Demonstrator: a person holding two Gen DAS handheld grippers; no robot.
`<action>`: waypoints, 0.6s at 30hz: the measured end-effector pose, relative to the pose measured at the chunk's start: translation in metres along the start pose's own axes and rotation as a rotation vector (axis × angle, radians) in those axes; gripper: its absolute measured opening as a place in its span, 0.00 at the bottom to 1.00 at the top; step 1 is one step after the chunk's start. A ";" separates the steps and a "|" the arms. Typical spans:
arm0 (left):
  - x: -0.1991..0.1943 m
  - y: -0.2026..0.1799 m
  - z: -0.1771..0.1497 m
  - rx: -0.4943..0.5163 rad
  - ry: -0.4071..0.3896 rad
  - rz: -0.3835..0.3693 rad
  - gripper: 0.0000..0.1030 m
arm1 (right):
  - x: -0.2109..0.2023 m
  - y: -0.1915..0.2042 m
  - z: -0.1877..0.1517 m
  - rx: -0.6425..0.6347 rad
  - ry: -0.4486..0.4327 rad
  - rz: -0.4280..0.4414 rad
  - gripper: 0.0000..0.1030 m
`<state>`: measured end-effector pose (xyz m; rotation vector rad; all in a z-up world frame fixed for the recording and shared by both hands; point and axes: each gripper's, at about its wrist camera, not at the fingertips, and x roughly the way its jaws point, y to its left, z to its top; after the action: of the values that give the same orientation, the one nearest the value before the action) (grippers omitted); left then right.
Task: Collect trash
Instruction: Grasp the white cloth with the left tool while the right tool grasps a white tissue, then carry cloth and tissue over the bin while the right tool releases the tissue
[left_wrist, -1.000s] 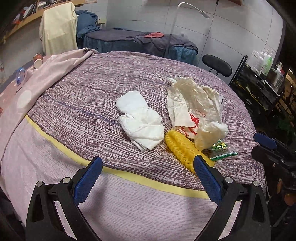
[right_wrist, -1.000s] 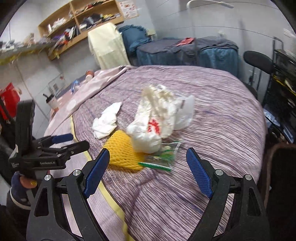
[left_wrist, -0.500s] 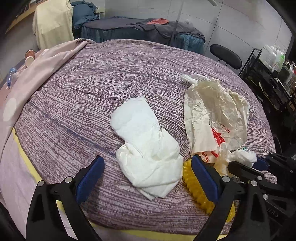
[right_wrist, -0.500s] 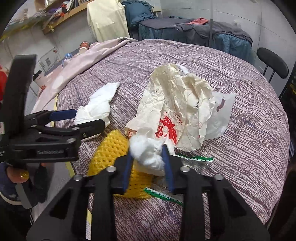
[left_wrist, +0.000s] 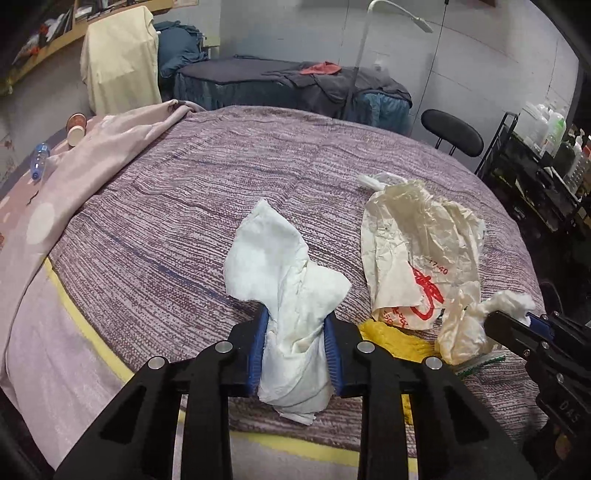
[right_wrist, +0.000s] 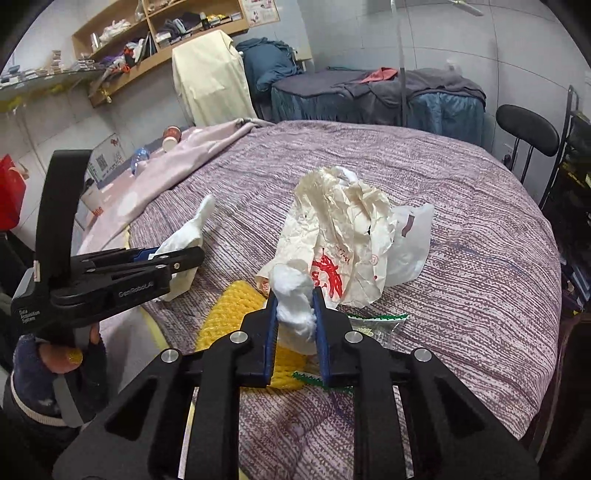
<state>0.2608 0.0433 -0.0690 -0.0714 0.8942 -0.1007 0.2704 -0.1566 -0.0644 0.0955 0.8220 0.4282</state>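
My left gripper (left_wrist: 295, 325) is shut on a crumpled white tissue (left_wrist: 280, 266) lying on the purple bedspread (left_wrist: 184, 206); it also shows in the right wrist view (right_wrist: 184, 236). My right gripper (right_wrist: 294, 299) is shut on the white knotted end (right_wrist: 293, 295) of a cream plastic bag with red print (right_wrist: 343, 243). The bag also shows in the left wrist view (left_wrist: 421, 258). A yellow foam net (right_wrist: 232, 314) and a clear green-edged wrapper (right_wrist: 376, 323) lie beside the bag.
A pink blanket (left_wrist: 81, 177) covers the bed's left side, with a paper cup (left_wrist: 75, 127) and a water bottle (left_wrist: 38, 162) beyond it. A black chair (left_wrist: 452, 134) and a black rack with bottles (left_wrist: 543, 155) stand to the right.
My left gripper moved forward and closed on the white tissue. My right gripper closed on the bag's knotted end half a second ago and still holds it.
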 end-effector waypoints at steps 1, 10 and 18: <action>-0.008 -0.001 -0.003 -0.004 -0.014 -0.005 0.27 | -0.005 0.000 -0.001 0.003 -0.010 0.004 0.18; -0.062 -0.011 -0.022 -0.017 -0.128 -0.010 0.27 | -0.054 -0.004 -0.014 0.041 -0.102 0.028 0.18; -0.092 -0.035 -0.039 0.013 -0.191 -0.018 0.27 | -0.100 -0.022 -0.034 0.090 -0.195 -0.014 0.18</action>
<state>0.1708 0.0182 -0.0188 -0.0760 0.7018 -0.1144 0.1926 -0.2198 -0.0238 0.2120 0.6492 0.3621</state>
